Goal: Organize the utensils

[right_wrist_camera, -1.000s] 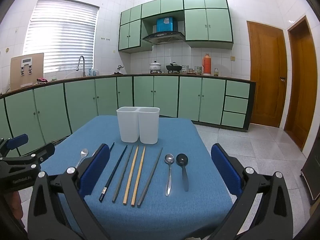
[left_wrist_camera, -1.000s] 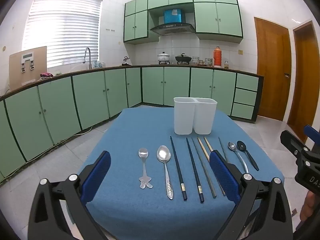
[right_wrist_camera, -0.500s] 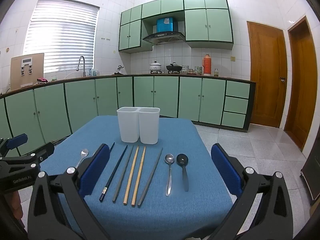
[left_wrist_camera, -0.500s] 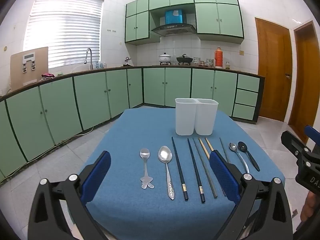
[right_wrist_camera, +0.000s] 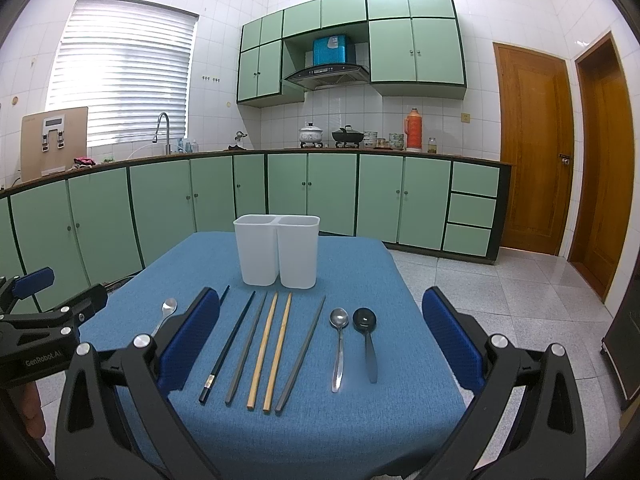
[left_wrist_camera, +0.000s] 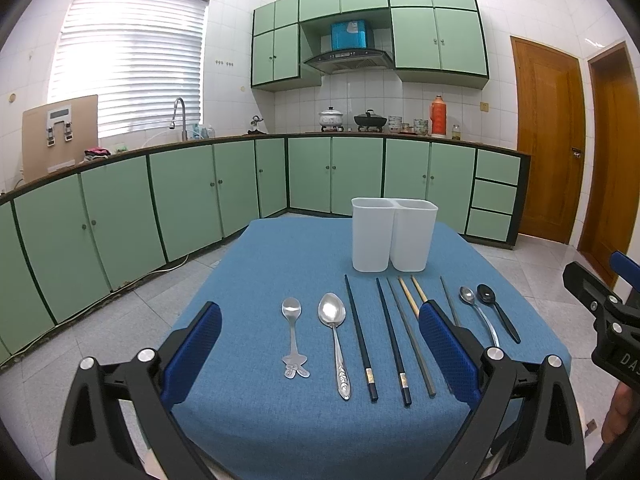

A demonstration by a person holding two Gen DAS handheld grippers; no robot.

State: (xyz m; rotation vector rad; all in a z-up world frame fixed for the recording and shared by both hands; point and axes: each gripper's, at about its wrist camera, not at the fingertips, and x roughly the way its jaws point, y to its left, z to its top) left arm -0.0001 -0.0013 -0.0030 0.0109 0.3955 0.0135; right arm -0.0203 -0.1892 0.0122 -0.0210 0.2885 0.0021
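1. Two tools are hanging over the near edge of the counter [left_wrist_camera: 280, 248]: the left tool [left_wrist_camera: 320, 350] and the right tool [right_wrist_camera: 320, 346]. Both are gaping wide and holding nothing.
2. Nothing is being sorted yet, I think. Every utensil is lying flat on the blue cloth, in a row.
3. Four spoons are waiting: a small spoon [left_wrist_camera: 293, 330], a big spoon [left_wrist_camera: 335, 336], a thin silver spoon [right_wrist_camera: 339, 342] and a black spoon [right_wrist_camera: 367, 336].
4. Six chopsticks are lying between the spoons: two dark blue chopsticks [left_wrist_camera: 376, 336], two grey chopsticks [right_wrist_camera: 274, 354] and two wooden chopsticks [right_wrist_camera: 271, 350].
5. One white holder [right_wrist_camera: 277, 250] with two bins is standing behind the row. Both bins are looking empty, so all ten things are left to go in.
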